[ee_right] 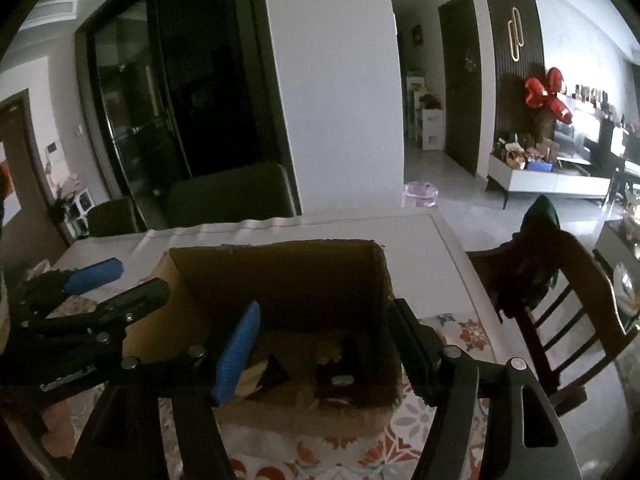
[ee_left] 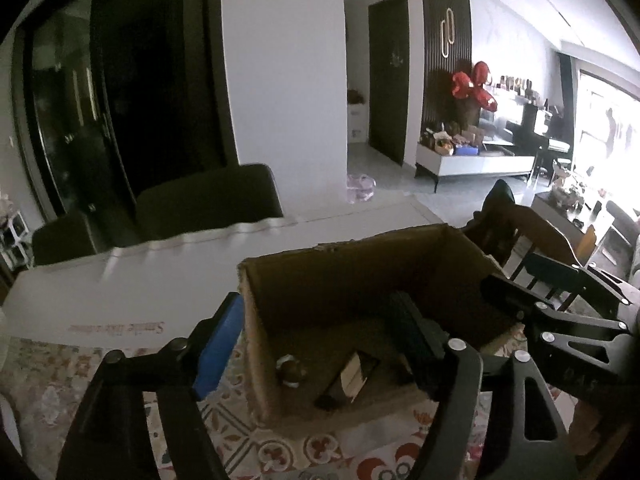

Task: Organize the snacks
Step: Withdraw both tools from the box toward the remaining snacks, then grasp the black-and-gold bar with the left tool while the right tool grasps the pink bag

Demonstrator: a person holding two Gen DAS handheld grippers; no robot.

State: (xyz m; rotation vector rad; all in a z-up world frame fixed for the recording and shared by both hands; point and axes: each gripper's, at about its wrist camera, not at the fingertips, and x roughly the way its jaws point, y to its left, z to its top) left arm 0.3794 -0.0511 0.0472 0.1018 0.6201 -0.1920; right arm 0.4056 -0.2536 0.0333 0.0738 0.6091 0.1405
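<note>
Sitting on table: an open cardboard box (ee_left: 360, 280) stood on the patterned cloth (ee_left: 280, 452).
Box contents: a round snack (ee_left: 291, 371) and a dark packet (ee_left: 348, 378) lay on its floor.
Left gripper (ee_left: 320, 344): spread wide, straddling the box's left wall, holding nothing.
Right gripper (ee_right: 320, 344): spread wide, straddling the box's right wall, holding nothing.

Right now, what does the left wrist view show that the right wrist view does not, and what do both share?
Only the left wrist view: a small round wrapped snack on the floor of the cardboard box, and printed lettering on the white table.

Only the right wrist view: a doorway at far left and the whole wooden chair.

Both: the open box with dark packets inside, the patterned cloth, both grippers open, and red balloons.
</note>
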